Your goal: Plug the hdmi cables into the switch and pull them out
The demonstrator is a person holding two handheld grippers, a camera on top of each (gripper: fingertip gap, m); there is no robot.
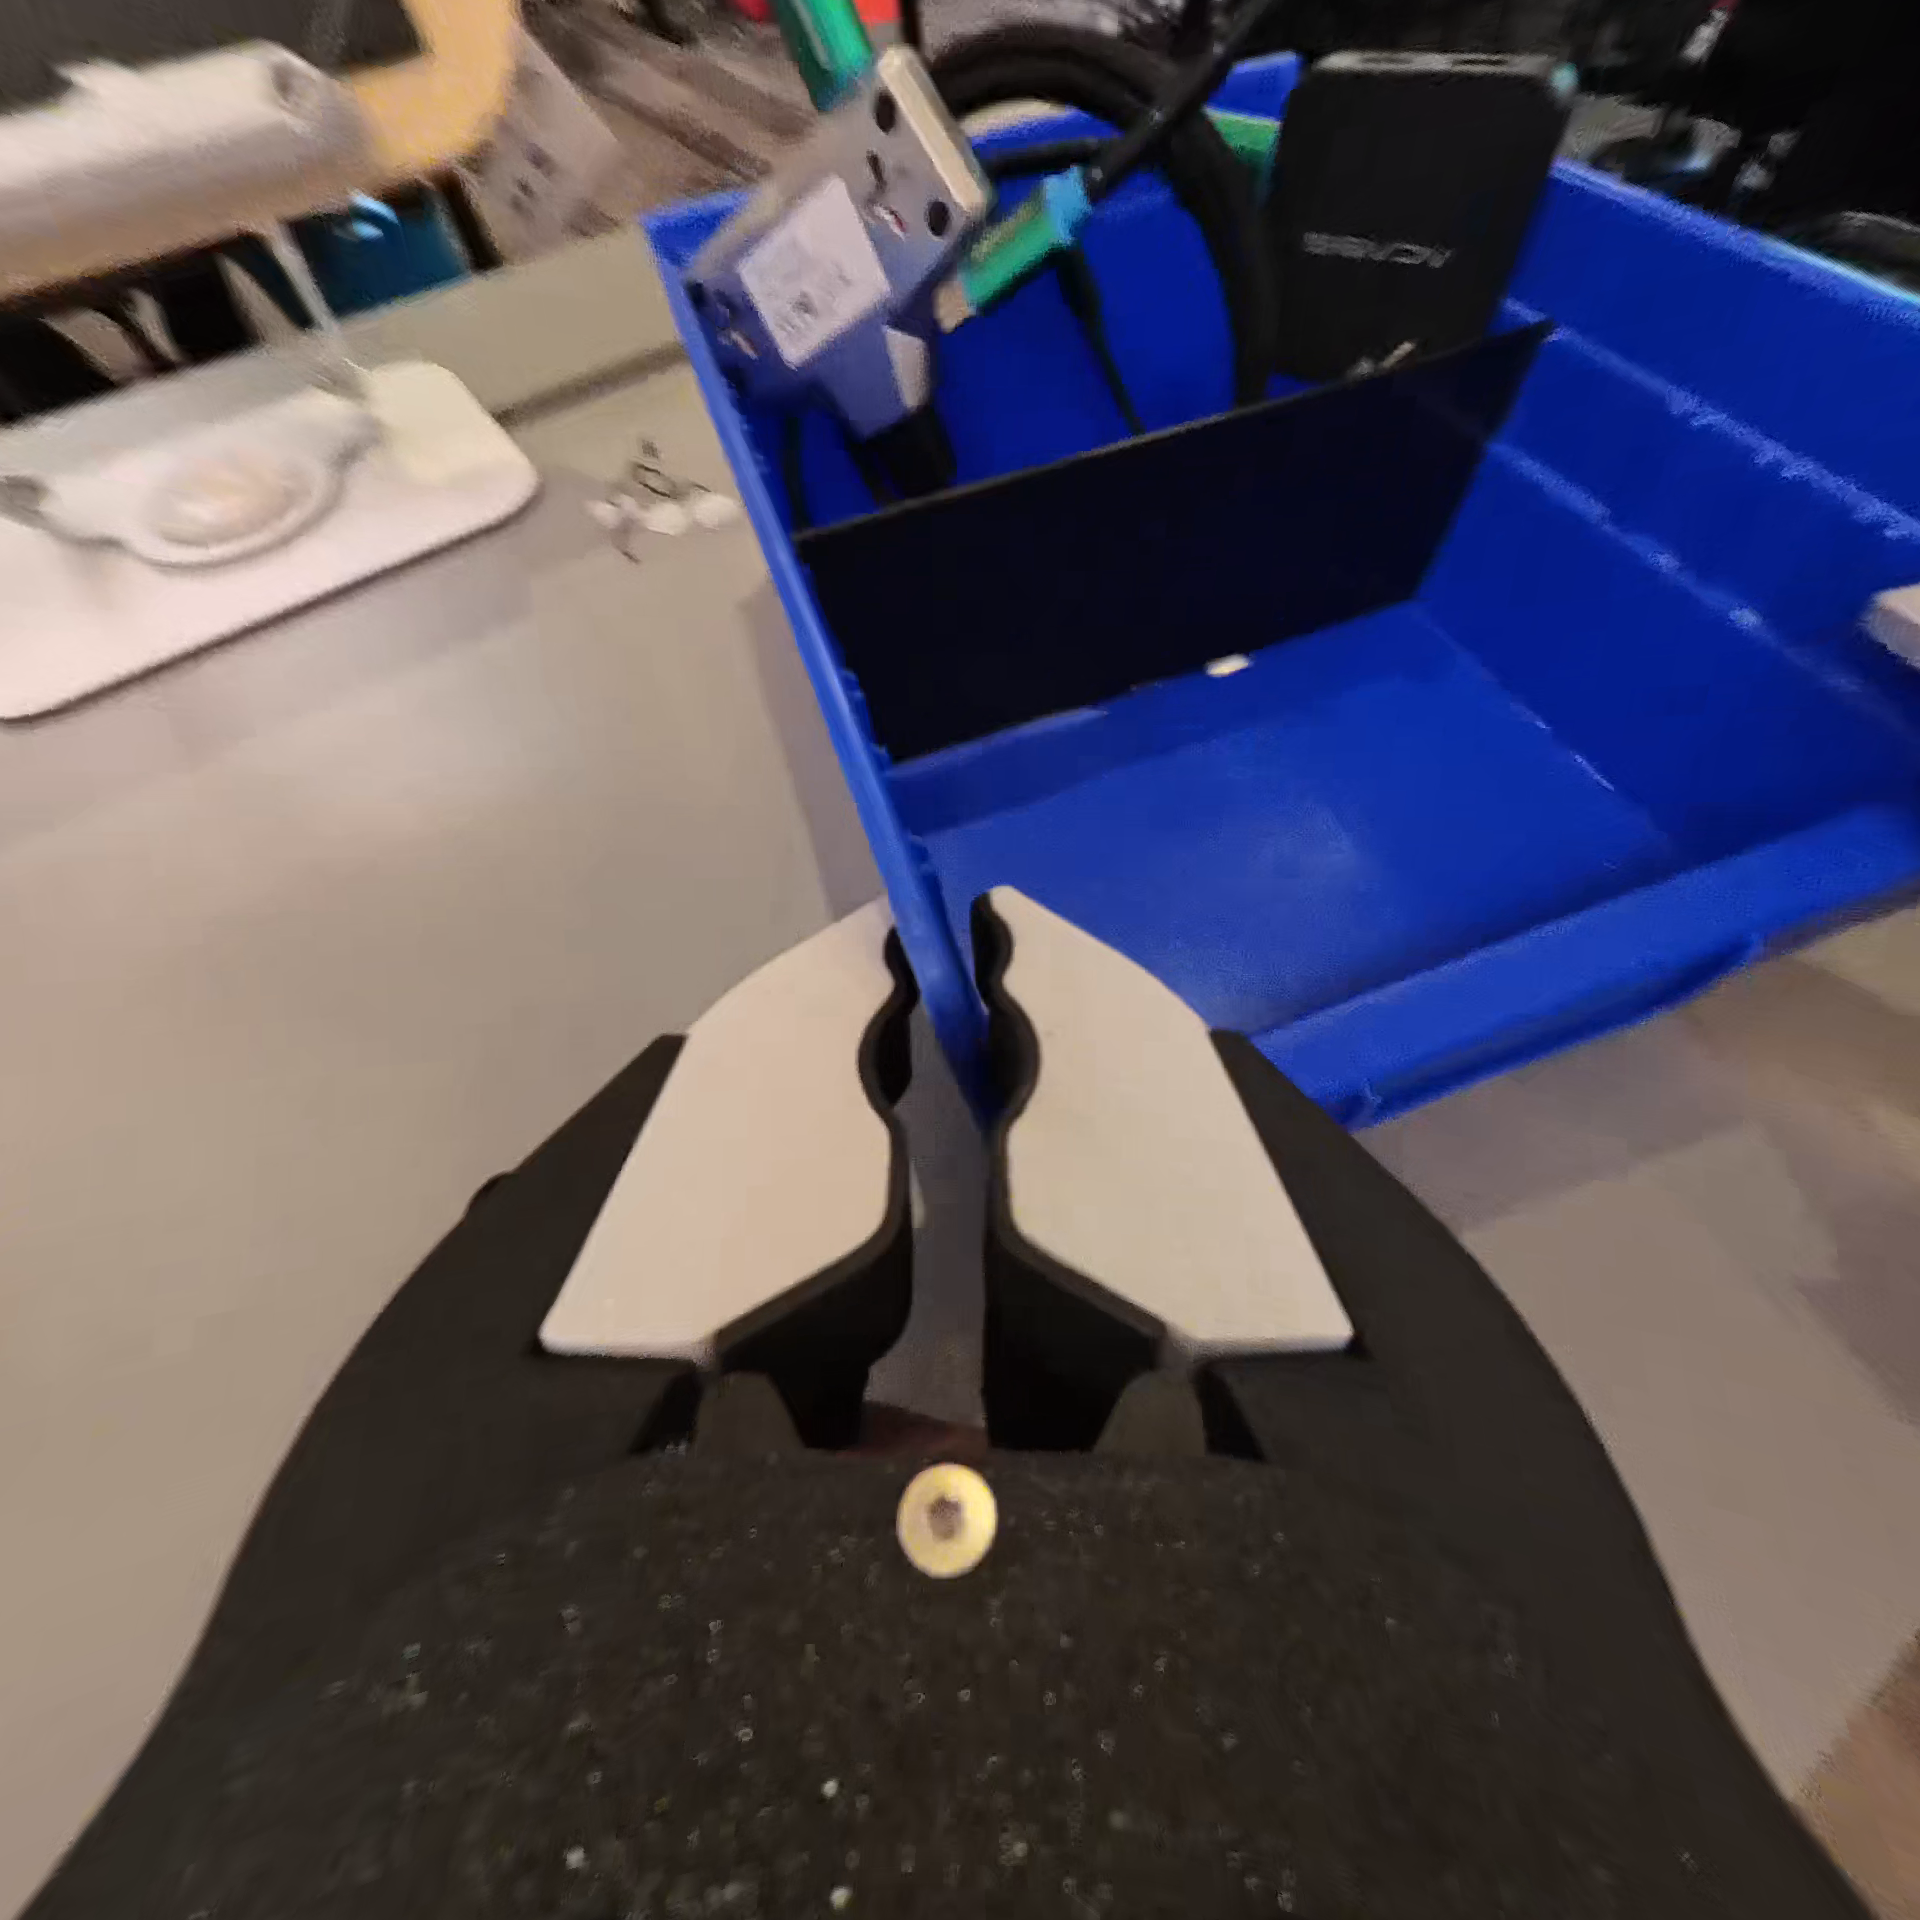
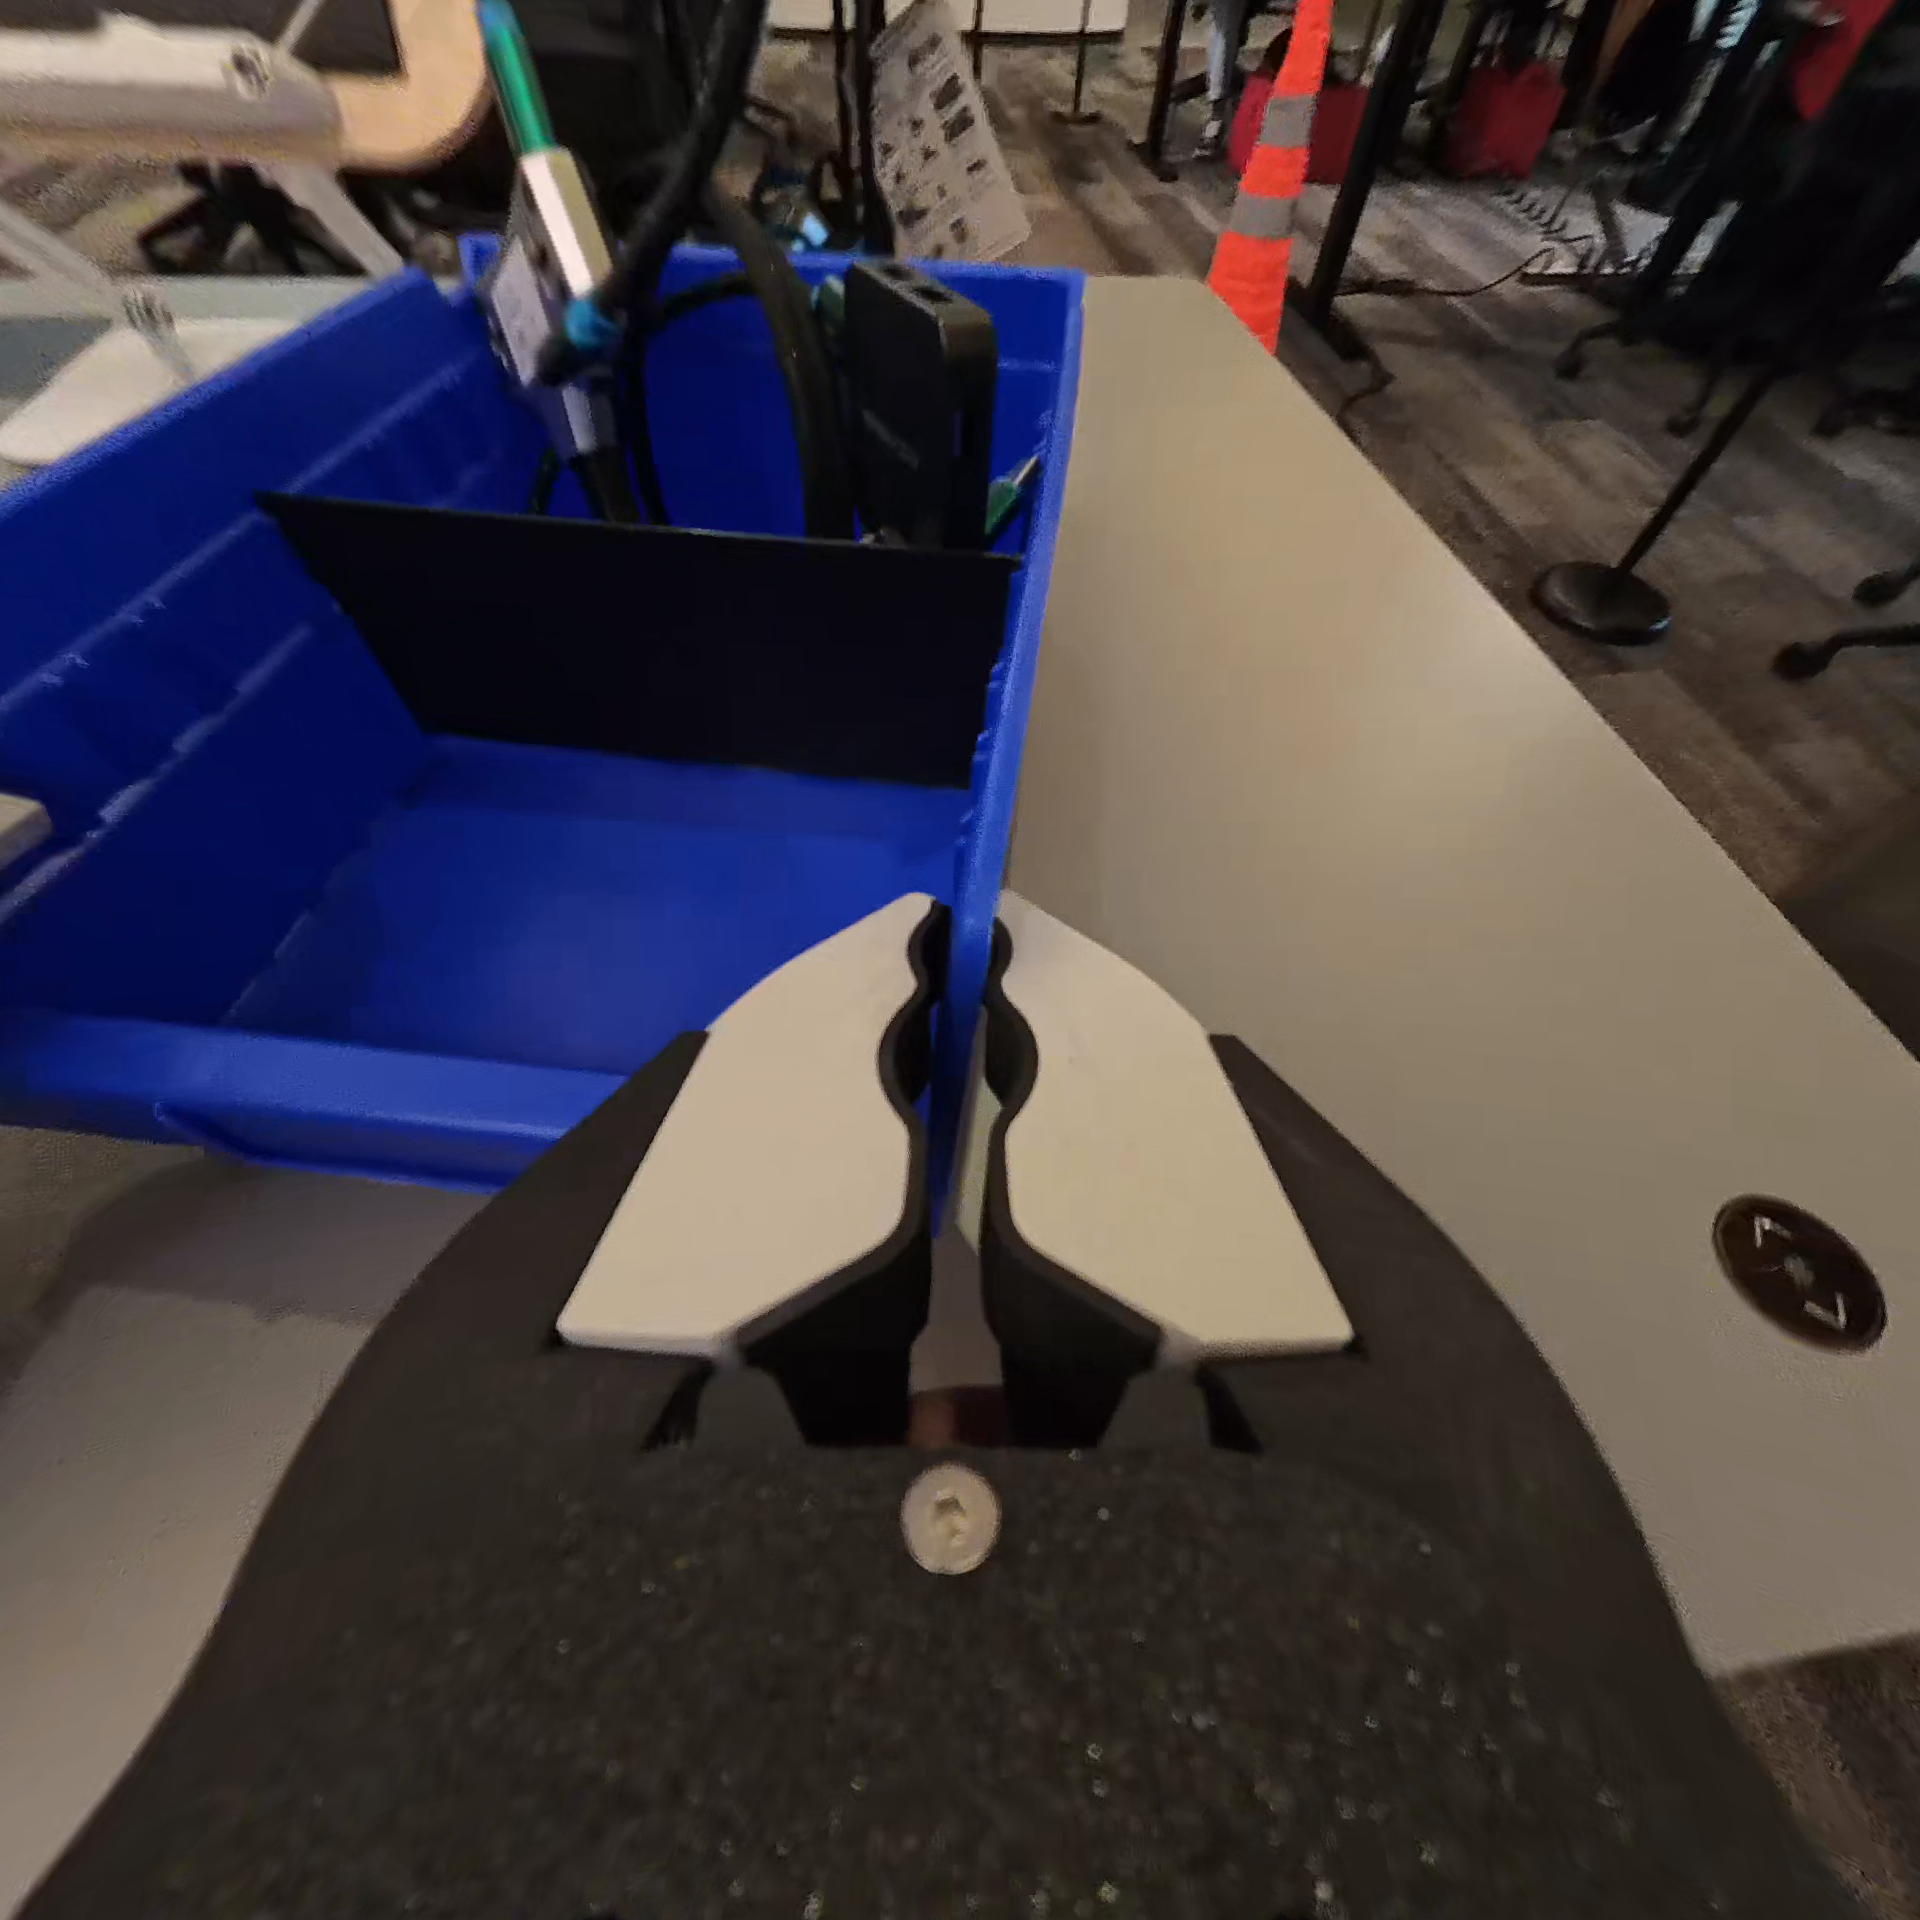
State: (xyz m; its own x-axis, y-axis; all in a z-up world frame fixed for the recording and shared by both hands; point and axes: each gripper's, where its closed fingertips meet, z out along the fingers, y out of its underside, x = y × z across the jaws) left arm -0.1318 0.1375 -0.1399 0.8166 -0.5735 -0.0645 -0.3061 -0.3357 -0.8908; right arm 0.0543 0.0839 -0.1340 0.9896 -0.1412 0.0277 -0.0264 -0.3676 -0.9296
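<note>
A blue bin (image 1: 1662, 436) stands on the grey table, split by a black divider (image 1: 1122, 582). Behind the divider, a silver HDMI switch (image 1: 831, 260) leans on the bin's far left corner with green-ended cables (image 1: 1013, 244) plugged into it, next to coiled black cable and a black box (image 1: 1392, 208). My left gripper (image 1: 940, 935) is shut on the bin's left wall near the front corner. My right gripper (image 2: 966, 925) is shut on the bin's (image 2: 208, 644) right wall. The right wrist view also shows the switch (image 2: 540, 281), the black box (image 2: 920, 384) and the divider (image 2: 644, 644). The front compartment holds nothing.
A white tray (image 1: 208, 540) with clear items lies on the table left of the bin, with small loose parts (image 1: 655, 499) beside it. On the right, the table has a round grommet (image 2: 1797, 1288) and its edge is close. An orange cone (image 2: 1273, 166) and stands are on the floor beyond. Tip to tip, the grippers are about 20 centimetres apart.
</note>
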